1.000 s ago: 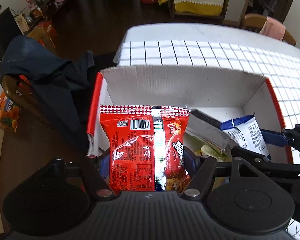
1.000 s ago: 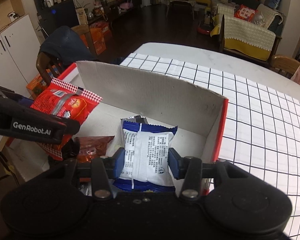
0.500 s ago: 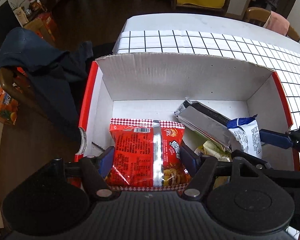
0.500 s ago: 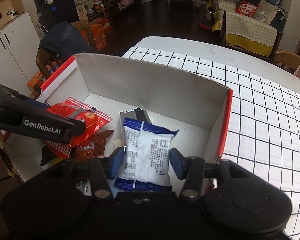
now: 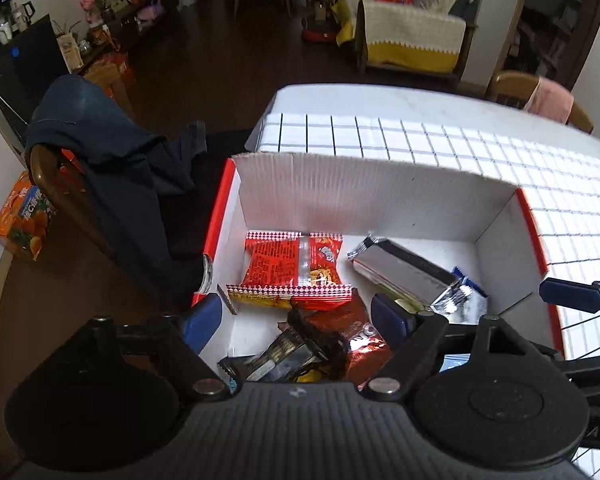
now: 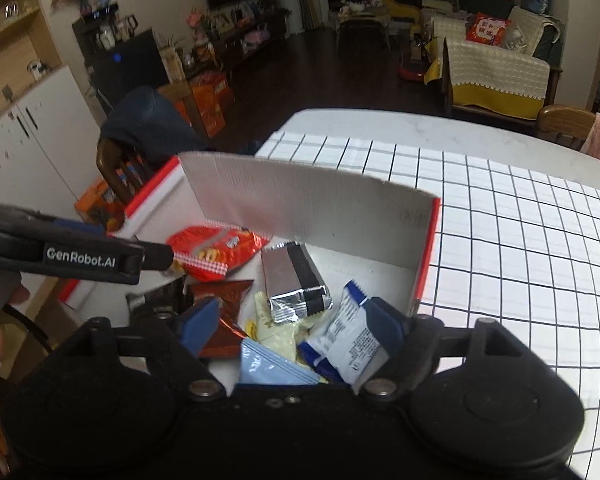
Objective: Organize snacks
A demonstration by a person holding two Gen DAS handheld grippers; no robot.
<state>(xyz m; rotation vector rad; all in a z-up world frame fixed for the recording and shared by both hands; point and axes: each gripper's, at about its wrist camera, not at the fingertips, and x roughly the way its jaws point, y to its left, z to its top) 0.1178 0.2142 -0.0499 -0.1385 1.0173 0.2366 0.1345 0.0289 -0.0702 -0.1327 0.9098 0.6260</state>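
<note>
Both packets have dropped out of the fingers since a second ago, and both pairs have just been opening, nothing between them now. Leftmost, the left gripper (image 5: pixel 296 316) stands wide above the white, red-edged cardboard box (image 5: pixel 364 196) on the checked counter (image 6: pixel 520 248); its red crinkly noodle packet (image 5: pixel 296 268) lies flat on the box floor. Beside it rests the silver foil bar (image 6: pixel 294 280). Rightmost, the right gripper (image 6: pixel 292 326) is wide too, the blue-and-white sachet (image 6: pixel 348 336) leaning near its right finger. These packets look light, soft and slippery; pinch the sealed edges, gently, since the contents may crush.
</note>
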